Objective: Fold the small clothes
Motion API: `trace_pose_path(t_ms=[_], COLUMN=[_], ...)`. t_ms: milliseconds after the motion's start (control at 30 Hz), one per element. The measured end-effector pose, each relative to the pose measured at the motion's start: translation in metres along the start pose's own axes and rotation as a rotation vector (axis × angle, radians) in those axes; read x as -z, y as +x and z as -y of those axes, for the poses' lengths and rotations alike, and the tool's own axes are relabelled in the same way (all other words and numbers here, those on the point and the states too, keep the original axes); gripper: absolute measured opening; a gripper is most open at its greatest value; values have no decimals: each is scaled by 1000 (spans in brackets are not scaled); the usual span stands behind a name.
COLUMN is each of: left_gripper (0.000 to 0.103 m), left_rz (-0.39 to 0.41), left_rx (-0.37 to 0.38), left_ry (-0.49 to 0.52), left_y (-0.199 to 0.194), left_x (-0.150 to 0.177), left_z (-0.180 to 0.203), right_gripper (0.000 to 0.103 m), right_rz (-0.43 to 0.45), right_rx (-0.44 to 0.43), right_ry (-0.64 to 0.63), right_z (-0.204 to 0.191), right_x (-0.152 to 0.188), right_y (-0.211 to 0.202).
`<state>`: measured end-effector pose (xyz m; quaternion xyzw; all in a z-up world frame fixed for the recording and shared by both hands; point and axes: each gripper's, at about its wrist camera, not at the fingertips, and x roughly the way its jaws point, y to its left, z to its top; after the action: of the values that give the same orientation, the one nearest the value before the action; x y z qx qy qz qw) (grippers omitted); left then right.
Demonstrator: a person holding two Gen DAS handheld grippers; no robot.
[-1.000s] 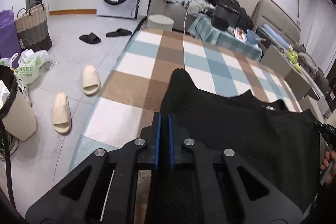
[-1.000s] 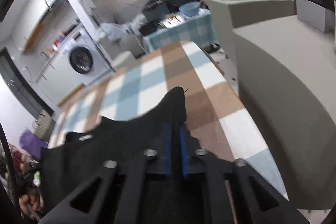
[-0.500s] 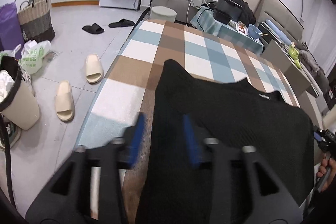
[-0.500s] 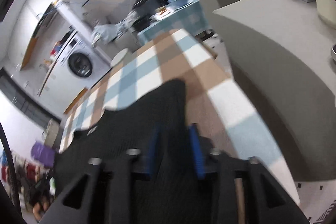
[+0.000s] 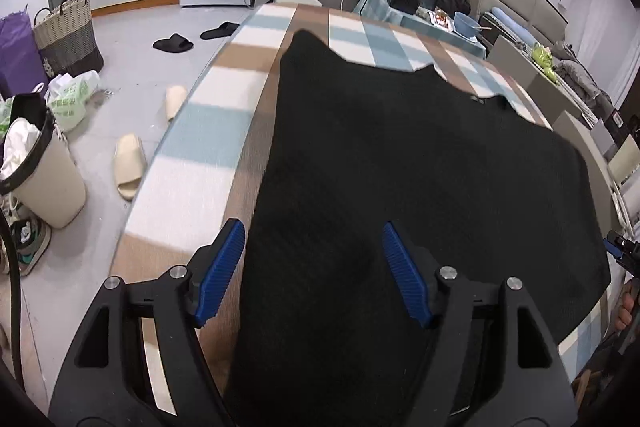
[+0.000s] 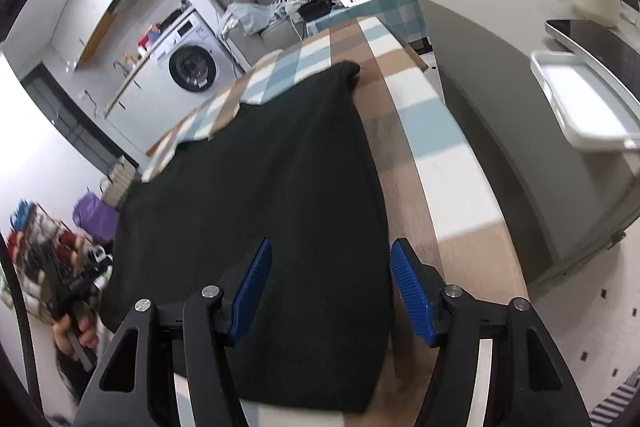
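Left wrist view: black knitted garment (image 5: 400, 167) spread flat on the checked brown, blue and white tablecloth (image 5: 208, 131), shoulder tabs and neckline up at 12 o'clock, near hem toward 6. Left gripper (image 5: 314, 269) with blue ribbed pads opening, jaws apart, astride the garment's left edge, pads clear of the cloth. Looks like a lay-out or first fold just released; folds along the length probably not yet made. Near hem hidden under the gripper body at 6 o'clock, so single or doubled layer not readable. Other tool only a blue sliver with fingers at 4 o'clock.

Right wrist view: same garment from the opposite side, right edge running 12 to 6, rounded lower corner visible at 6 o'clock, thick enough there to suggest a doubled layer, not certain. Right gripper (image 6: 330, 291) opening too, jaws apart, fabric edge between them but not pinched. Left half of garment falls into blur toward 9 o'clock. Person's hand (image 6: 74, 335) on the other handle at 8 o'clock, smeared. Knit texture swallows any crease lines.
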<state>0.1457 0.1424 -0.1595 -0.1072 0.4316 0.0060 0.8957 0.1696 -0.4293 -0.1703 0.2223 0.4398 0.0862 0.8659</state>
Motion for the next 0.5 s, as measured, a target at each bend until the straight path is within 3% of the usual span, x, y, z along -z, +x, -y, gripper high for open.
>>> trace_pose_path(t_ms=[67, 133, 200, 267, 367, 500], left_gripper=[69, 69, 69, 69, 69, 69], left_rz=[-5, -4, -8, -7, -11, -32], left_rx=[-3, -15, -15, -17, -24, -27], left_ry=[5, 21, 21, 20, 17, 9], left_y=[-2, -6, -6, -8, -12, -12], left_x=[10, 17, 20, 21, 25, 30], left_z=[2, 5, 6, 7, 5, 1], right_gripper=[58, 44, 19, 8, 5, 5], right_rz=[1, 7, -4, 3, 48, 4], right_rx=[14, 38, 51, 44, 45, 85], right_ry=[-28, -80, -122, -165, -212, -161], right_z=[-3, -9, -15, -23, -29, -15], right_x=[9, 14, 13, 16, 21, 27], right_y=[1, 3, 10, 11, 1, 7])
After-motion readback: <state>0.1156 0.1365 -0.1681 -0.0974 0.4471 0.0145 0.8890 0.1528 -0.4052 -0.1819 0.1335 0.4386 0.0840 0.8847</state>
